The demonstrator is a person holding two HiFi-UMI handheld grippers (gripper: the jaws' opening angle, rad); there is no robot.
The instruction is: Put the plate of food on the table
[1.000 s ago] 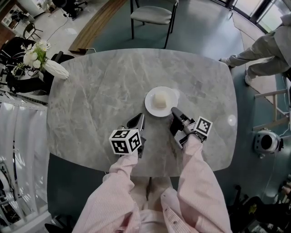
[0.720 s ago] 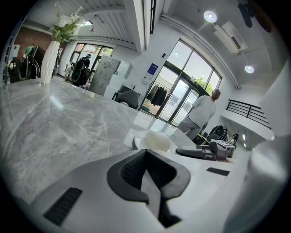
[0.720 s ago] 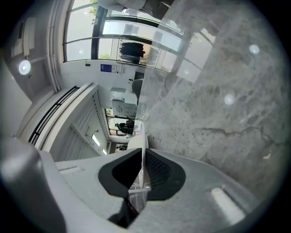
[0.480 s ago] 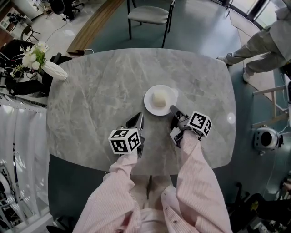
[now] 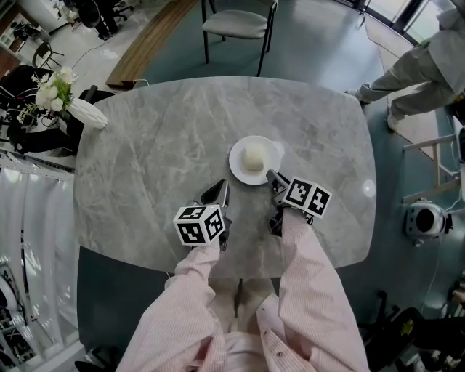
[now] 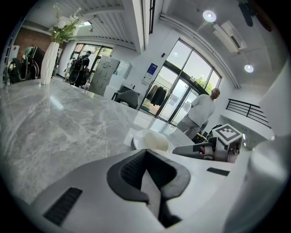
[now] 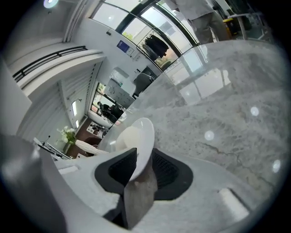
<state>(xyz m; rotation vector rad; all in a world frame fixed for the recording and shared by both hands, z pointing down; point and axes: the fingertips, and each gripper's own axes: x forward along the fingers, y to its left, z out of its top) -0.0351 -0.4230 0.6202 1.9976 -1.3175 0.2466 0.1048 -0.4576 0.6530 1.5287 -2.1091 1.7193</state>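
- Nearest the camera, two pink striped sleeves [image 5: 309, 290] reached forward over the near edge of the grey marble table [image 5: 152, 160].
- The left gripper [image 5: 217, 193] lay low over the tabletop, just short of the plate. In its own view its jaws [image 6: 146, 169] stood pressed together with nothing between them.
- The right gripper [image 5: 272, 177] pointed at the plate's near right rim. In the right gripper view its jaws [image 7: 138, 167] were opening, with the plate's rim between them and a gap showing beside the rim on the right pad's side.
- The white plate [image 5: 235, 163] sat flat on the table near its middle, just ahead of both grippers, with a pale block of food [image 5: 253, 157] on it. From the right gripper the plate [image 7: 144, 134] appeared edge-on, the food [image 7: 124, 138] behind its rim.
- At the table's far left edge lay a white vase [image 5: 90, 111] holding white flowers [image 5: 55, 86].
- Beyond the table stood a chair [image 5: 243, 22] on the floor.
- At the far right a person in grey clothes [image 5: 421, 69] was partly in view.
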